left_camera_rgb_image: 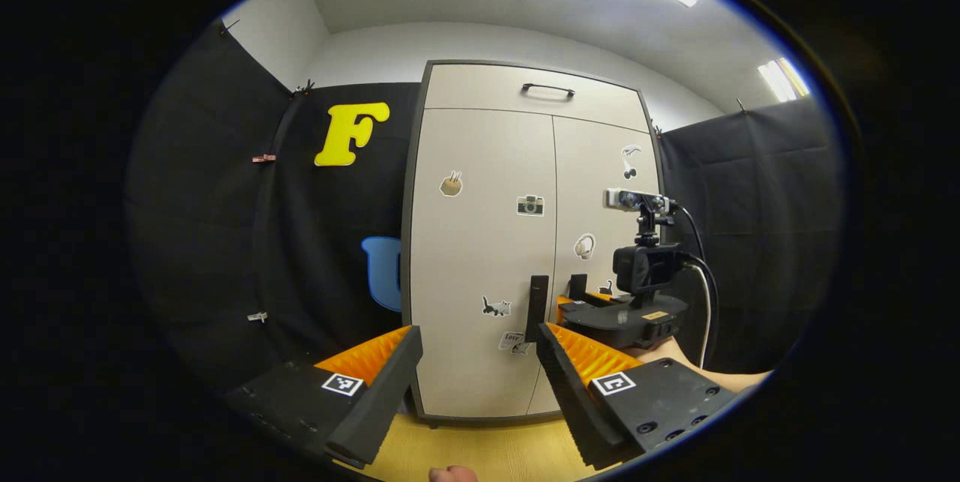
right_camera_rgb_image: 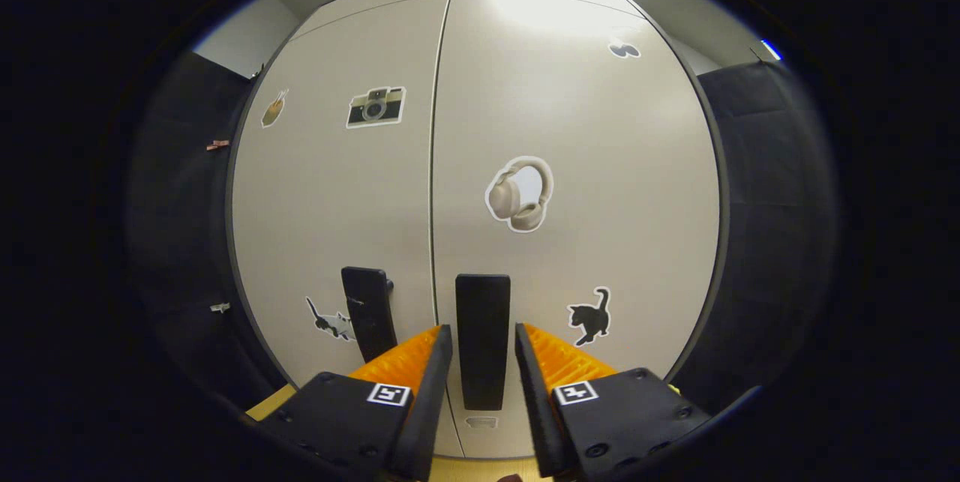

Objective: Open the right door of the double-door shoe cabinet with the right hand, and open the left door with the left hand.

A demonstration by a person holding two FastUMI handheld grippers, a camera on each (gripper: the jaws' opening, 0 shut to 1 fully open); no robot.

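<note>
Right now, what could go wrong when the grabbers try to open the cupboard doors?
1. The right gripper has its fingers either side of the right door handle but is not closed on it yet, so pulling now might let it slip off.
2. The left gripper is open and back from the left door handle; reaching in, it might bump the right gripper beside it.

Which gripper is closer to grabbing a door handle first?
Right. The right gripper already has the right door handle between its open fingers, while the left gripper sits farther back from the left door handle.
</note>
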